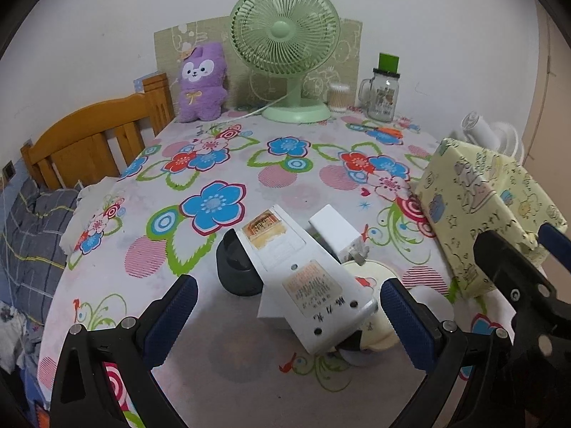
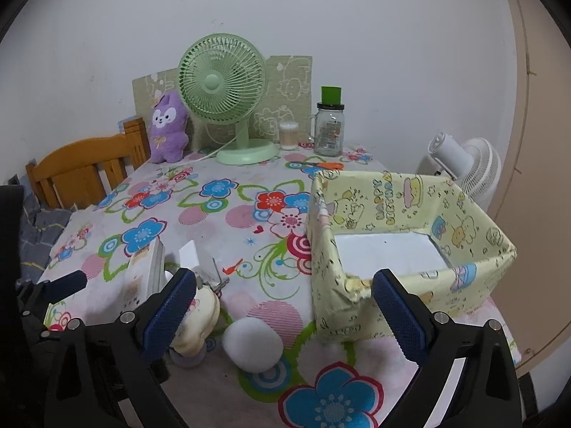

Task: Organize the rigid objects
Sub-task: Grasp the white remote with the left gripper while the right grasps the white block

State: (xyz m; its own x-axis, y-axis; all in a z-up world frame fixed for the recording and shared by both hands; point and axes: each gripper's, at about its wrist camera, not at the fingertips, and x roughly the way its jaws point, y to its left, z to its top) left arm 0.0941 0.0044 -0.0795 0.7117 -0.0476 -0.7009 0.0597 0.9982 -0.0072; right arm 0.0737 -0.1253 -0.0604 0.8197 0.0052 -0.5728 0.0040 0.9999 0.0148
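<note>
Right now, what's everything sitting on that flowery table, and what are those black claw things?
Desk fan: one, green, back edge.
Plush toy: one, purple, left of the fan.
Glass jar: one, clear with green top, back right.
Wrapped box: one, pale yellow, open, right side.
White flat device: one, front, propped on a black round object.
White round object: one, front.
Left gripper: black, blue pads, open.
Right gripper: same, open.
</note>
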